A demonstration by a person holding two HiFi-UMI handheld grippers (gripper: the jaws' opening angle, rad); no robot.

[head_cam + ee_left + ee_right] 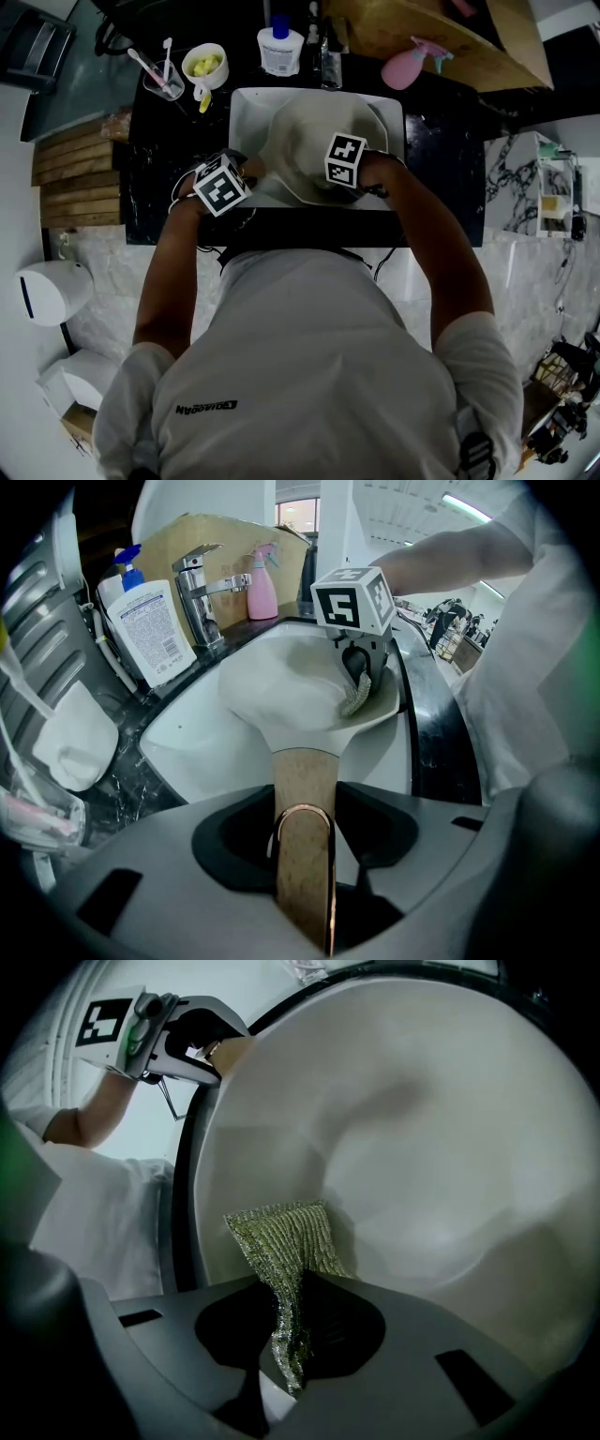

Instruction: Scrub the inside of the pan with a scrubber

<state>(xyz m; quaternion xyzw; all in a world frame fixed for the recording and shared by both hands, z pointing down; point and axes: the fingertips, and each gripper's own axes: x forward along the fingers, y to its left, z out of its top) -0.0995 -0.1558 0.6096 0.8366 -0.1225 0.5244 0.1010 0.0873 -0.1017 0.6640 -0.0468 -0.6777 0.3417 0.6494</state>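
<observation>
Since the left gripper (pixel 305 874) is clamped on the pan handle (pixel 305 785), the pan (pixel 291 682) hangs tilted over the sink (pixel 183 738) with its bowl turned to the right gripper (pixel 286 1335), so the inside is reachable. Right jaws are pinched on the scrubber (pixel 286 1237), whose free end lies on the pan's inner wall close to the rim. Looks mid-scrub. The bowl ahead of the scrubber is open for strokes; the rim is tight beside it, and the faucet (pixel 202 592) stands behind the pan, so keep sweeps inward
</observation>
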